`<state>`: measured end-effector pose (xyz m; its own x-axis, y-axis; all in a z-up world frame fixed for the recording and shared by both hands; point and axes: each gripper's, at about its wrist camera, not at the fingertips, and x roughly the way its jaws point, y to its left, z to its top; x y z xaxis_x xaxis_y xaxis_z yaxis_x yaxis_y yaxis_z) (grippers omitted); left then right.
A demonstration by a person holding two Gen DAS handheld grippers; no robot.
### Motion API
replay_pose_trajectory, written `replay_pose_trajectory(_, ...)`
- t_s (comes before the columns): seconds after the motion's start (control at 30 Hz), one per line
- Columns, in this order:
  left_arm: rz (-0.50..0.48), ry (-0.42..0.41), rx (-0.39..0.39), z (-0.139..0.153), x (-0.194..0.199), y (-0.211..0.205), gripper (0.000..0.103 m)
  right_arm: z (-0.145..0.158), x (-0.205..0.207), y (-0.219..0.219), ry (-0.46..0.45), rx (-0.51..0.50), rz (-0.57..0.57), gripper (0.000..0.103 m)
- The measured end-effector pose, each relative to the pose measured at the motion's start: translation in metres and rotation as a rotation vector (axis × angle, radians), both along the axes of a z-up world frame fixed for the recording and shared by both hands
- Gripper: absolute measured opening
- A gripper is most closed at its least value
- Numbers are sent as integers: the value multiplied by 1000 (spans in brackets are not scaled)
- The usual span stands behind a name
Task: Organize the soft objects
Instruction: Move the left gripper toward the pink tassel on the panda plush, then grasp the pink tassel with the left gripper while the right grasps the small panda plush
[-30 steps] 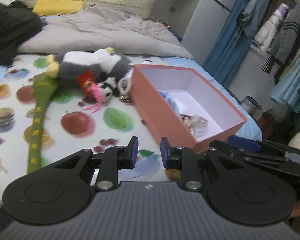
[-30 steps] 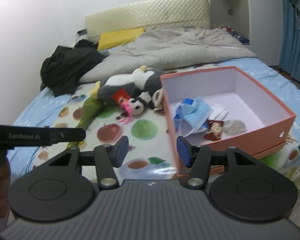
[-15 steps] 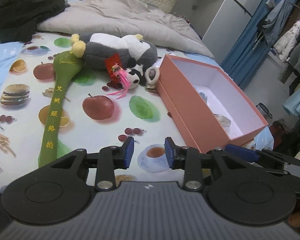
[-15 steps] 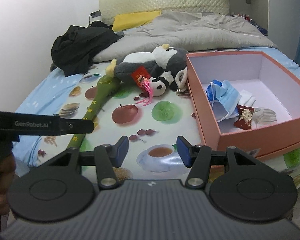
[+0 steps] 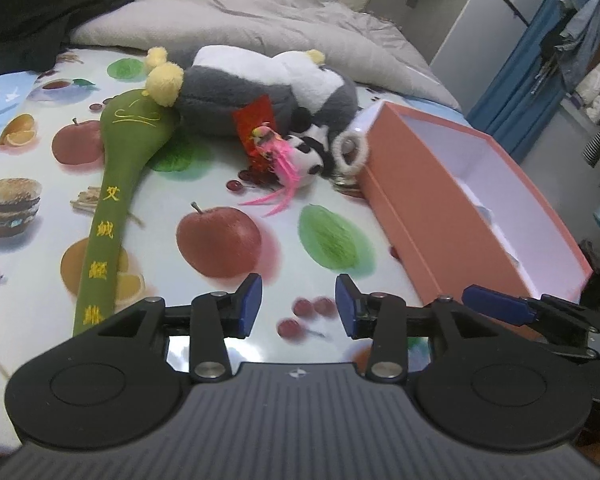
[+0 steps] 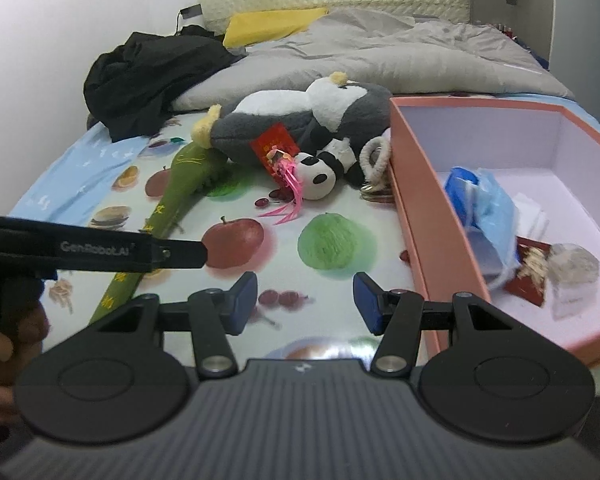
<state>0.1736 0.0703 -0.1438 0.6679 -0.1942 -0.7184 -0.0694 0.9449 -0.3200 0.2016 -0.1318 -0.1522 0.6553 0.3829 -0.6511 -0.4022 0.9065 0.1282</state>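
The left tool (image 5: 298, 306) hangs over the fruit-printed bed sheet (image 5: 220, 236), its jaws spread, having just been opening, with nothing between them. The right tool (image 6: 304, 302) is likewise spread and empty. Ahead of both, well apart from the fingertips, a grey and white plush (image 5: 268, 84) lies on the bed with a small panda toy (image 5: 306, 156) against it and a long green plush stick (image 5: 112, 200) to its left. The pink box (image 6: 432, 240) sits just right of them.
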Motion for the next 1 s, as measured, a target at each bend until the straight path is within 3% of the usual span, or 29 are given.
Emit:
replay_pose_trajectory(0.33, 65, 8, -3, -32, 57, 32, 50, -29, 58, 25, 14, -21, 28, 56)
replay_pose_trajectory(0.53, 77, -7, -54, -46, 95, 43, 50, -43, 95, 41, 10, -25, 37, 56)
replay_pose_trajectory(0.7, 94, -48, -138, -48, 128, 53, 50, -52, 123, 56, -26, -46, 44, 56)
replay_pose_trajectory(1.0, 131, -70, -325, -64, 169, 62, 50, -62, 164, 64, -44, 24, -49, 56)
